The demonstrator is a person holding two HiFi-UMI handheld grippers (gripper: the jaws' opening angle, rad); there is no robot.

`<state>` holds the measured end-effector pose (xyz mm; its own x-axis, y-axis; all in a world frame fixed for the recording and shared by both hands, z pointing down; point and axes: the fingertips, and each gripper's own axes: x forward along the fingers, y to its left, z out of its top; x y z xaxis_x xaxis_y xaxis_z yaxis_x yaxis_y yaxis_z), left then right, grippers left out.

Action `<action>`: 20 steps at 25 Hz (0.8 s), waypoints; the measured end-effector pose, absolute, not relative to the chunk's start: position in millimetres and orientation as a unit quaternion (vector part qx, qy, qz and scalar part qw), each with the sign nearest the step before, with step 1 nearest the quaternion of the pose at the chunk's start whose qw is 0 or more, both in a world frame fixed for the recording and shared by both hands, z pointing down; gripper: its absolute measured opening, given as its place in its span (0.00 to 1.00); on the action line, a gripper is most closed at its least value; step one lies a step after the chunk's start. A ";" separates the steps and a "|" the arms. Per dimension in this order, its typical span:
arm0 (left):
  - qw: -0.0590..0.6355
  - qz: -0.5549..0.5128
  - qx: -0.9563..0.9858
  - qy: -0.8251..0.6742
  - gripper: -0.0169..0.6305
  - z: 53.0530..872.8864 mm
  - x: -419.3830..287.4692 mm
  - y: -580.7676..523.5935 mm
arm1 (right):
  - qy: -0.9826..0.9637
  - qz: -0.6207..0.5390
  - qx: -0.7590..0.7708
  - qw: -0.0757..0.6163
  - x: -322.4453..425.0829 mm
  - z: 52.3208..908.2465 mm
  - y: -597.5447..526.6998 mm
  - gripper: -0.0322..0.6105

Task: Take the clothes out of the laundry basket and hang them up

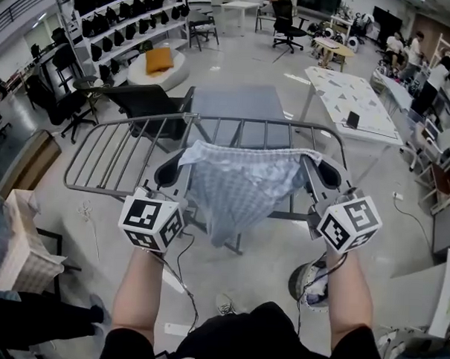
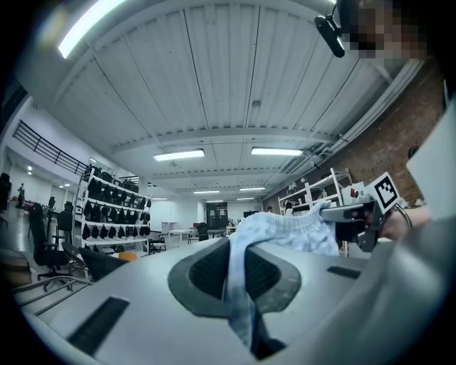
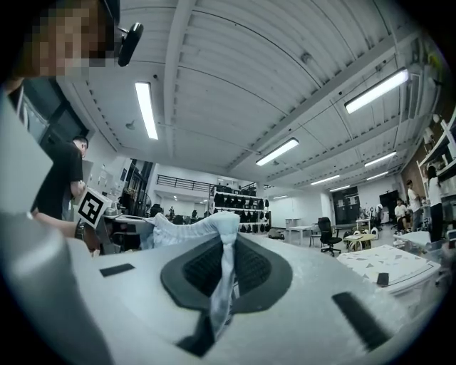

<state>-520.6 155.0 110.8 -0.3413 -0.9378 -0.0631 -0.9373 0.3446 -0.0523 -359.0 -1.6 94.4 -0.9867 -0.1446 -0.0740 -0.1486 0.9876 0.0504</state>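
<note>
A light blue checked garment (image 1: 239,187) hangs stretched between my two grippers, held by its waistband above the grey drying rack (image 1: 107,155). My left gripper (image 1: 182,162) is shut on the garment's left corner, and my right gripper (image 1: 315,158) is shut on its right corner. In the left gripper view the cloth (image 2: 285,232) runs out from between the closed jaws of the left gripper (image 2: 239,285) toward the other gripper (image 2: 353,217). The right gripper view shows the same from the other side: the fabric (image 3: 192,229) is pinched in the right gripper (image 3: 224,278).
A woven laundry basket (image 1: 17,240) stands on the floor at the left. Behind the rack are a black office chair (image 1: 139,100) and a grey table (image 1: 236,105). A white table (image 1: 351,102) is at the right, and shelves of black items (image 1: 120,22) are at the far left.
</note>
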 end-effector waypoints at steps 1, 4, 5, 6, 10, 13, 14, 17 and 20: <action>0.040 -0.002 -0.574 0.818 0.05 111.0 -524.8 152.9 | 0.996 0.028 -0.076 0.034 -362.9 94.3 -3.3 0.07; 0.037 0.002 -0.575 0.817 0.05 112.2 -535.4 147.6 | 0.996 0.030 -0.079 0.031 -373.2 92.7 -8.5 0.07; 0.036 0.003 -0.575 0.817 0.05 112.8 -538.5 144.6 | 0.996 0.030 -0.079 0.030 -376.6 92.4 -11.8 0.07; 0.036 0.004 -0.575 0.817 0.05 113.5 -541.5 140.6 | 0.996 0.029 -0.079 0.030 -380.1 92.4 -16.1 0.07; 0.032 -0.002 -0.570 0.821 0.05 115.9 -556.5 122.0 | 0.997 0.024 -0.074 0.030 -398.2 94.1 -38.1 0.07; 0.029 -0.005 -0.560 0.828 0.05 116.6 -570.2 104.8 | 0.997 0.019 -0.064 0.031 -414.3 95.9 -57.7 0.07; 0.027 -0.005 -0.556 0.831 0.05 117.5 -574.6 98.1 | 0.998 0.017 -0.060 0.031 -420.0 97.6 -65.6 0.07; 0.026 -0.010 -0.544 0.839 0.05 120.2 -588.5 74.0 | 0.998 0.008 -0.048 0.032 -437.4 103.2 -93.9 0.07; 0.028 -0.014 -0.534 0.845 0.05 117.9 -601.4 43.1 | 0.999 0.002 -0.038 0.035 -453.1 103.5 -127.8 0.07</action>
<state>-601.4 43.1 117.9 -0.4274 -0.9035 -0.0317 -0.9019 0.4285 -0.0536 -453.1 -127.8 103.5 -0.9947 -0.0765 -0.0692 -0.0767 0.9970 0.0011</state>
